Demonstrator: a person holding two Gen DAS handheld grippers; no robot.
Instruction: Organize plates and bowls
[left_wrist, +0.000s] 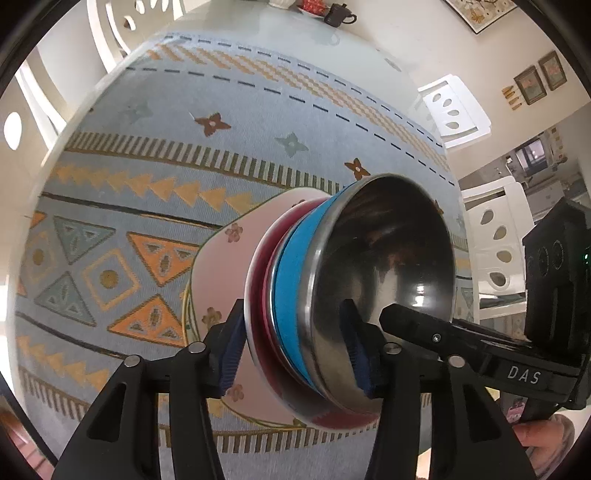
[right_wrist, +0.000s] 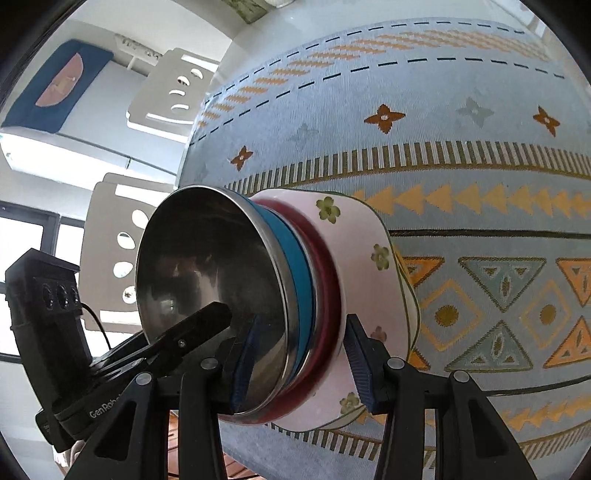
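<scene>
Two tools (left_wrist: 295, 354) (right_wrist: 301, 360) straddle one bowl stack (left_wrist: 332, 295) – pads apart

Glossy steel bowl (left_wrist: 388, 258); woven matt tablecloth (left_wrist: 147, 184); pink dish (right_wrist: 369, 236), perhaps glazed ceramic.

Pink plate (left_wrist: 218, 258) mostly hidden behind bowl stack (left_wrist: 295, 280); hand (left_wrist: 546, 439) cut off at frame edge (bottom right).

Steel bowl (left_wrist: 384, 258), blue and red bowls, pink flowered plate (left_wrist: 221, 258), pale-blue geometric-patterned tablecloth (left_wrist: 184, 155)
</scene>
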